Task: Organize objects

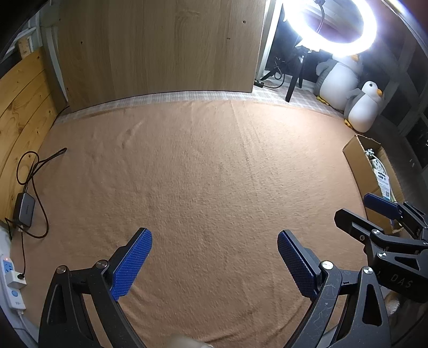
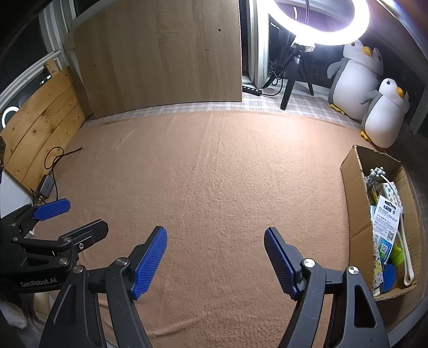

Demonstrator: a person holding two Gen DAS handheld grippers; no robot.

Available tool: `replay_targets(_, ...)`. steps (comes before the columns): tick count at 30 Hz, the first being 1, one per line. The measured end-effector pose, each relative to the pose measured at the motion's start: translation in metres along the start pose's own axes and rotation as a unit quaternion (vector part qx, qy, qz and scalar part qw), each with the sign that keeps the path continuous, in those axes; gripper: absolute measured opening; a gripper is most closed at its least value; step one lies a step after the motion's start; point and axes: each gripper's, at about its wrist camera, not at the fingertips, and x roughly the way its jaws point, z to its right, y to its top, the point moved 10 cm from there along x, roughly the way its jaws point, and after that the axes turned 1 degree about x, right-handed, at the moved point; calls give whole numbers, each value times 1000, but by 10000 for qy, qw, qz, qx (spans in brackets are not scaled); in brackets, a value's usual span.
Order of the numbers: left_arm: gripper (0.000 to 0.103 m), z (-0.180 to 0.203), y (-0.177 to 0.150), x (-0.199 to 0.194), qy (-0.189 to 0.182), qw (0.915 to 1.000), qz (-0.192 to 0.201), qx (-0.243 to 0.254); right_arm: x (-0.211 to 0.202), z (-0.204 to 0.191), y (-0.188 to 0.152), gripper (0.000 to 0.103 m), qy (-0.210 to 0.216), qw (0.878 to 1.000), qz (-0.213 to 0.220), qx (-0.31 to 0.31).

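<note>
My left gripper (image 1: 214, 238) hangs open over a peach cloth (image 1: 203, 171), nothing between its blue pads. My right gripper (image 2: 215, 235) is open too, empty, above the same cloth (image 2: 214, 171). Each gripper shows in the other's view: the right gripper (image 1: 358, 211) at the right edge, the left gripper (image 2: 80, 216) at the left edge. A cardboard box (image 2: 353, 171) lies to the right of my right gripper, holding several small items: packaged cards (image 2: 385, 224), a white cord, a blue disc, a grey beaded piece. That box (image 1: 358, 160) also appears at the right of the left wrist view.
A wood-grain panel (image 1: 160, 48) stands behind the cloth. Two penguin plush toys (image 2: 369, 88) and a lit ring light (image 2: 321, 24) on a tripod sit at the back right. A charger with cables (image 1: 25, 208) and a power strip (image 1: 12, 281) lie at the left.
</note>
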Motion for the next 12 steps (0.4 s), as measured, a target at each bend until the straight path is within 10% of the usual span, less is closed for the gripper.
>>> replay_targets(12,99,-3,-4,17,74,9999,-93,58,16,3,-5,72,3,9999,-137,55)
